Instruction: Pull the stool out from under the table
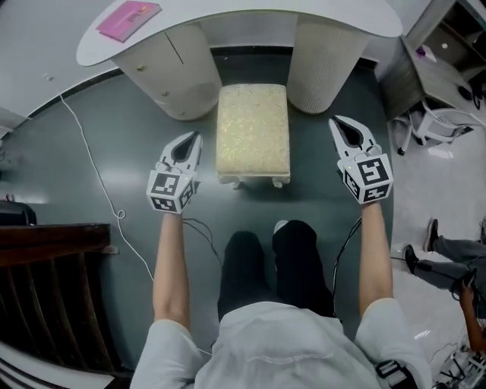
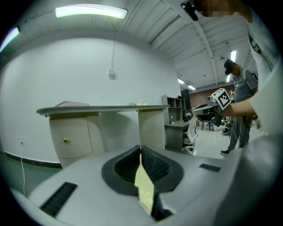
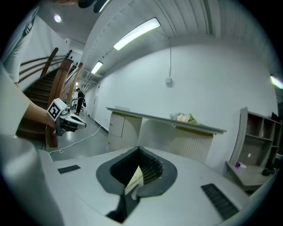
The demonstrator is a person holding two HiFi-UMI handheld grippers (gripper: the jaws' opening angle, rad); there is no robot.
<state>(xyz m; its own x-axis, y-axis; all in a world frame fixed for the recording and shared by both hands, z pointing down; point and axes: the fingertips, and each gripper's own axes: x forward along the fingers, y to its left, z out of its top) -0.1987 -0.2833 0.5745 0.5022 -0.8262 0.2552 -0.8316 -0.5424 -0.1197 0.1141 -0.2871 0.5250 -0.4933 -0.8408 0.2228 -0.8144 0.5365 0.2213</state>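
The cream cushioned stool (image 1: 253,129) stands on the dark floor, its far end between the two pedestals of the white table (image 1: 250,19). My left gripper (image 1: 196,138) hangs beside the stool's left edge, shut and holding nothing. My right gripper (image 1: 335,121) hovers off the stool's right side, also shut and holding nothing. In the left gripper view the jaws (image 2: 140,148) meet, with a sliver of the stool (image 2: 145,190) showing through the gap and the table (image 2: 101,108) ahead. The right gripper view shows the same: closed jaws (image 3: 139,149) and the table (image 3: 168,121) beyond.
A pink book (image 1: 127,19) lies on the table's left end. A white cable (image 1: 99,175) runs across the floor at left, near a dark wooden stair rail (image 1: 53,258). A desk and chair (image 1: 440,83) stand at right. Another person's legs (image 1: 448,254) are at far right.
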